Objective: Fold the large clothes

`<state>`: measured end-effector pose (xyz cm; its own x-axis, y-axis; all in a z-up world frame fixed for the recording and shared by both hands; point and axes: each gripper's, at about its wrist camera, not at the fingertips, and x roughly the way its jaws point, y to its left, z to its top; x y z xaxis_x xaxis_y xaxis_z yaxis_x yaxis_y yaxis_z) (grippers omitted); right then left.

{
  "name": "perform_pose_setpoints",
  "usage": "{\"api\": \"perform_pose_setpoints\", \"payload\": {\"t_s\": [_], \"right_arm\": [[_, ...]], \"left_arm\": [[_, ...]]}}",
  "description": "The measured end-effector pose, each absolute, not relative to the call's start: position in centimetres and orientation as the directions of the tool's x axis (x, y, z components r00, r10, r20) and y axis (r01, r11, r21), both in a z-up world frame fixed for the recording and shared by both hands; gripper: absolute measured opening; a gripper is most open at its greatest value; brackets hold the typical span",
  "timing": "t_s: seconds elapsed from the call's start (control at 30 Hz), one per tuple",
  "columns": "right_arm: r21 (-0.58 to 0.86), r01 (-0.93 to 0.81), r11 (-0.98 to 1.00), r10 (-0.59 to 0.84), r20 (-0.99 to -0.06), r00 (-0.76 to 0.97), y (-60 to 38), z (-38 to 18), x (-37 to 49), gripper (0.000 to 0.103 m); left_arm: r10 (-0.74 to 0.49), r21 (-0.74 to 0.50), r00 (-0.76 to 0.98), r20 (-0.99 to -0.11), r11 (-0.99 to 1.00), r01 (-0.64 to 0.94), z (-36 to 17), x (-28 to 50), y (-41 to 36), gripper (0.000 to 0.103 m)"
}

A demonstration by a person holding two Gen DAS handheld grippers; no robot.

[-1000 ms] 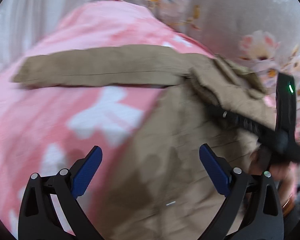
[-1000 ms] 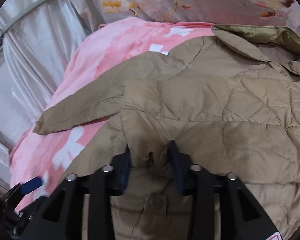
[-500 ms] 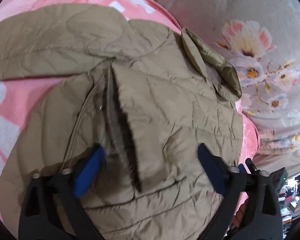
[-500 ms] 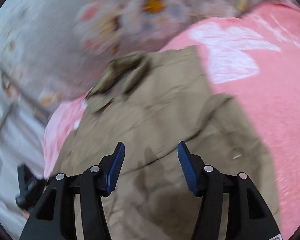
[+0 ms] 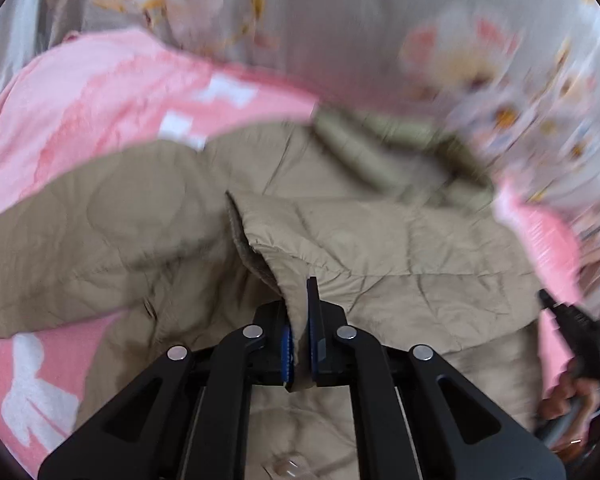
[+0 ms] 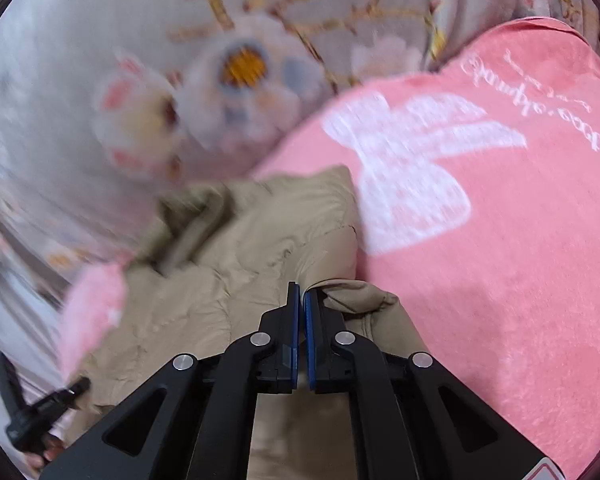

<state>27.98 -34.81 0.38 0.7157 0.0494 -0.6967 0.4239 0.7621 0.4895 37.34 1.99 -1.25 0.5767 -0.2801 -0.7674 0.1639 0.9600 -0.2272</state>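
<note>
A large tan quilted jacket (image 5: 380,248) with stitched diamond padding and a greener, shinier collar lining is lying spread across a pink fleece blanket (image 5: 100,92) patterned with white bow shapes. In the left wrist view, the jacket's front edge, showing a strip of ribbed brown lining, is running straight into the left gripper (image 5: 300,304). Its blue-padded black fingers are pinching that edge, nearly fully closed with only the fabric between them. One sleeve is stretching away to the left over the blanket, and the collar is lying at the far right.

In the right wrist view, a puffy fold of the jacket (image 6: 260,248) is bunching up just right of the right gripper (image 6: 300,300). Its fingers are almost touching, and the fold's edge is meeting the fingertips; it appears caught between them, though the thin grip is hard to see. The blanket (image 6: 500,280) is filling the right side. Beyond it, a grey floral sheet (image 6: 220,60), blurred, is filling the far background.
</note>
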Motion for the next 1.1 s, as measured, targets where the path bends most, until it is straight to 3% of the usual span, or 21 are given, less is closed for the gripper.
{"api": "perform_pose_setpoints", "payload": {"t_s": [0.07, 0.23, 0.37, 0.5, 0.53, 0.6, 0.77, 0.97, 1.1], "right_arm": [[0.459, 0.442, 0.771, 0.061, -0.744, 0.666, -34.5, -1.3, 28.7, 0.002], [0.324, 0.442, 0.837, -0.02, -0.788, 0.615, -33.2, -1.7, 30.2, 0.002], [0.356, 0.434, 0.827, 0.01, -0.782, 0.623, -34.0, -2.0, 29.3, 0.004], [0.351, 0.461, 0.815, 0.006, -0.801, 0.599, -34.4, 0.0, 26.0, 0.014], [0.326, 0.454, 0.829, -0.024, -0.791, 0.611, -33.9, 1.1, 25.1, 0.019], [0.298, 0.404, 0.865, -0.04, -0.762, 0.647, -32.3, 3.1, 24.5, 0.019], [0.274, 0.211, 0.939, 0.058, -0.725, 0.686, -25.4, 5.1, 28.0, 0.019], [0.105, 0.127, 0.986, 0.004, -0.785, 0.619, -19.9, 0.9, 31.0, 0.017], [0.175, 0.151, 0.973, 0.043, -0.778, 0.627, -20.9, -0.9, 30.8, 0.014]], "left_arm": [[-0.248, -0.188, 0.564, -0.787, 0.969, 0.163, -4.0, 37.6, 1.5, 0.006], [-0.178, -0.089, 0.612, -0.77, 0.981, 0.174, -5.0, 37.1, 0.6, 0.008], [-0.169, -0.077, 0.627, -0.76, 0.982, 0.172, -4.6, 36.9, 0.7, 0.009], [-0.101, -0.002, 0.67, -0.735, 0.989, 0.147, -2.5, 34.5, 1.8, 0.034], [-0.083, 0.027, 0.691, -0.718, 0.989, 0.146, -1.6, 33.6, 2.3, 0.036], [-0.068, 0.064, 0.73, -0.68, 0.986, 0.152, 0.5, 32.6, 2.4, 0.036], [-0.211, -0.071, 0.696, -0.686, 0.972, 0.225, 3.9, 33.3, -1.9, 0.036], [-0.188, -0.028, 0.618, -0.763, 0.965, 0.26, -1.7, 34.9, -7.4, 0.036], [-0.211, -0.055, 0.63, -0.748, 0.965, 0.258, -4.3, 34.7, -7.0, 0.042]]}}
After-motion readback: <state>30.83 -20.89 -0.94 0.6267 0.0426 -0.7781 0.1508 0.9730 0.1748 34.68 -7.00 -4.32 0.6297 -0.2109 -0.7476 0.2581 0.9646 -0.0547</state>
